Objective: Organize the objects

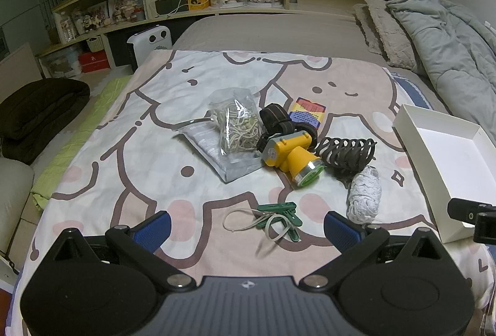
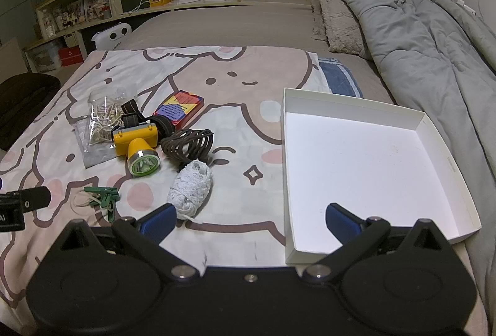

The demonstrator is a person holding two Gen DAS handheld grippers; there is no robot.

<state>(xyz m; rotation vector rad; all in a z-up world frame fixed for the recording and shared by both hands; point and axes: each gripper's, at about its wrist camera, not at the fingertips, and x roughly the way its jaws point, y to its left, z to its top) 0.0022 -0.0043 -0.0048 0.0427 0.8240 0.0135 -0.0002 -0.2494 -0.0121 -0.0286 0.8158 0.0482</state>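
Bedroom scene, seen along two handheld grippers, both tilted down over a cartoon-print blanket [image 1: 139, 131] spread on a bed. Left gripper [image 1: 246, 227] released, blue fingers wide apart, nothing between them. Right gripper [image 2: 249, 219] likewise spread and empty.

Near the blanket's middle, a loose pile: bag of rubber bands [image 1: 237, 126], yellow headlamp [image 1: 290, 154], dark hair claw [image 1: 345, 153], colourful card box [image 2: 179, 105]. Closer to the near edge, a white ball of string [image 2: 189, 188] and green clothespins [image 1: 277, 216] tangled with a rubber band.

At the blanket's right edge, an empty white box lid [image 2: 446, 168].

Clothespins just ahead of the left fingers, long axis running roughly crosswise. String ball just beyond the right gripper's left finger; likely first picks, bound for the lid.
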